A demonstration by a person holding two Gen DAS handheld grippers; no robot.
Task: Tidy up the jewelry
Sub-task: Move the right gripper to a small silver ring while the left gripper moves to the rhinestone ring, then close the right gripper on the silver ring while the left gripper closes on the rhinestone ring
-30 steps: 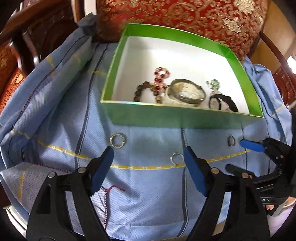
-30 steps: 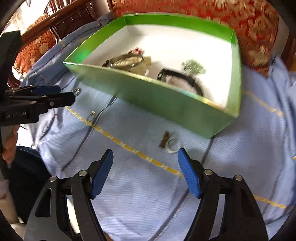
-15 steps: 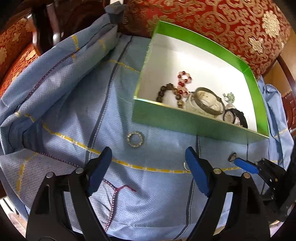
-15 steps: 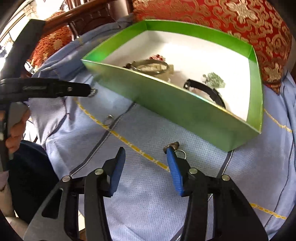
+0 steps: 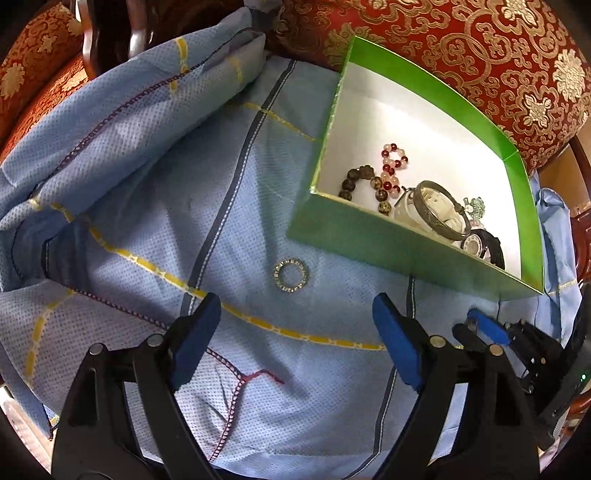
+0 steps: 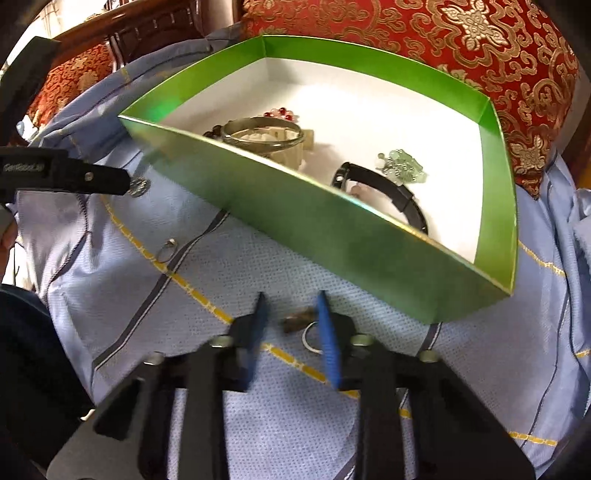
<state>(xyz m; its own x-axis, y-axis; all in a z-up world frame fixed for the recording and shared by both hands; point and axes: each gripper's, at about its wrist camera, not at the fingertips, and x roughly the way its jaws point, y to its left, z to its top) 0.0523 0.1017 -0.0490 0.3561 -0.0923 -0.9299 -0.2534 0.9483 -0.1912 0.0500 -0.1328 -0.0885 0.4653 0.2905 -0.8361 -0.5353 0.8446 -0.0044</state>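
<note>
A green box [image 5: 402,247] with a white inside lies on a blue cloth [image 5: 147,206]; it also shows in the right wrist view [image 6: 332,225]. It holds bead bracelets [image 5: 391,173], a metal bangle [image 6: 262,133], a black watch [image 6: 388,192] and a green charm [image 6: 402,166]. A sparkly ring [image 5: 290,275] lies on the cloth just ahead of my open left gripper [image 5: 295,325]. My right gripper [image 6: 291,325] has its jaws narrowed around a ring with a brown stone [image 6: 301,321], which still lies on the cloth. A thin ring [image 6: 167,248] lies further left.
A red and gold cushion [image 5: 480,48] backs the box. Dark wooden chair frames [image 6: 147,26] and another red cushion [image 5: 33,66] stand at the left. The cloth is bunched in folds at the left [image 5: 110,110].
My right gripper has moved down and forward over the brown-stone ring and narrowed its jaws around it. My left gripper has shifted left, bringing the sparkly ring between its fingers' line.
</note>
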